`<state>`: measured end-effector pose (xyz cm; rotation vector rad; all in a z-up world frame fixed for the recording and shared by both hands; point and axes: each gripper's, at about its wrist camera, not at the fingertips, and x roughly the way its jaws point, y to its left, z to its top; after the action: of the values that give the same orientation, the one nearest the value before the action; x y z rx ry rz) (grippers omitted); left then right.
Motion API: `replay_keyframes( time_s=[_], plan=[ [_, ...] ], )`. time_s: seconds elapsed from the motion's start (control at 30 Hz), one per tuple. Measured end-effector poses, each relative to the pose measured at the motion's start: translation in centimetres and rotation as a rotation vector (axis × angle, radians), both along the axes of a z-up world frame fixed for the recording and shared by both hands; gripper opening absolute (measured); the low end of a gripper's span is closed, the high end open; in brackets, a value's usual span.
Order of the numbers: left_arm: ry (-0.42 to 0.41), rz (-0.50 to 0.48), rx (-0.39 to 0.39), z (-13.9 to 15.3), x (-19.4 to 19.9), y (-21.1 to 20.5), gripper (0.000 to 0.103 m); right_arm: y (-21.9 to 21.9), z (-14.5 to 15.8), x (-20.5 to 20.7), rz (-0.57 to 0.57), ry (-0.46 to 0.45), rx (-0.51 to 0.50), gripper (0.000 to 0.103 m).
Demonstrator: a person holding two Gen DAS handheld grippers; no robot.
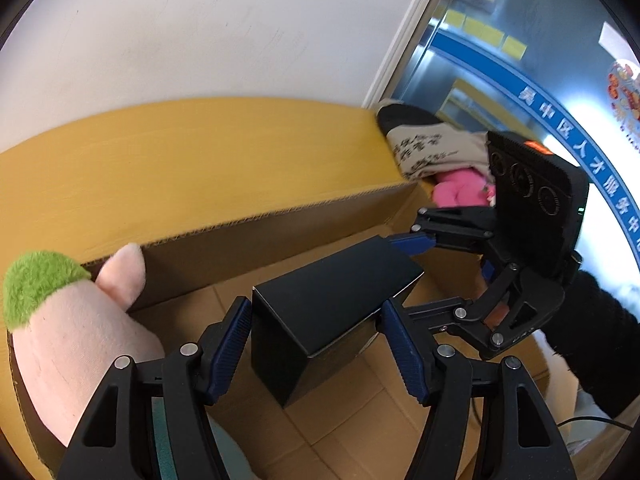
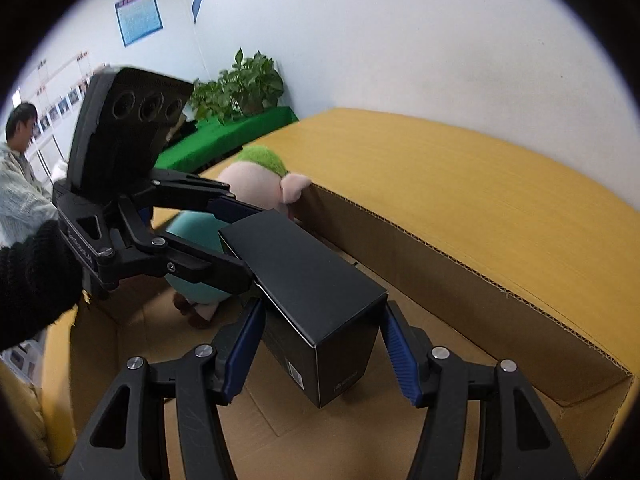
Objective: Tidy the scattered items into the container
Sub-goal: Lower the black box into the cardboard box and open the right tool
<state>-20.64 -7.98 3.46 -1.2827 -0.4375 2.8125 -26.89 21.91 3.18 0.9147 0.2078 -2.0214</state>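
Straddling black box [image 1: 332, 312] inside cardboard container [image 1: 224, 216]: left gripper [image 1: 316, 344] fingers gripping near end, right gripper [image 2: 320, 352] fingers gapped off opposite end; long axis spanning both.

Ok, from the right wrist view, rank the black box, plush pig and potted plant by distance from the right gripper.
1. Black box, between the right gripper's fingers.
2. Plush pig, left, against the cardboard wall.
3. Potted plant, beyond the carton, on the green surface.
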Motion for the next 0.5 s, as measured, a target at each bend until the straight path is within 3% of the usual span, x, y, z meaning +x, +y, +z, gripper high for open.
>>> replay_keyframes(
  time_s=[0.17,0.37,0.5],
  plan=[
    [-0.006,0.016,0.001,-0.3,-0.4,0.1,0.067,0.7,-0.6,-0.3,-0.017,0.002,0.024,0.056],
    [-0.064,0.024,-0.069,-1.3,-1.1,0.9,0.065,0.8,-0.8,-1.1,-0.032,-0.015,0.017,0.055],
    [-0.063,0.038,-0.047,-1.3,-1.1,0.6,0.062,1.1,-0.9,-1.5,-0.040,-0.032,0.002,0.056]
  ],
)
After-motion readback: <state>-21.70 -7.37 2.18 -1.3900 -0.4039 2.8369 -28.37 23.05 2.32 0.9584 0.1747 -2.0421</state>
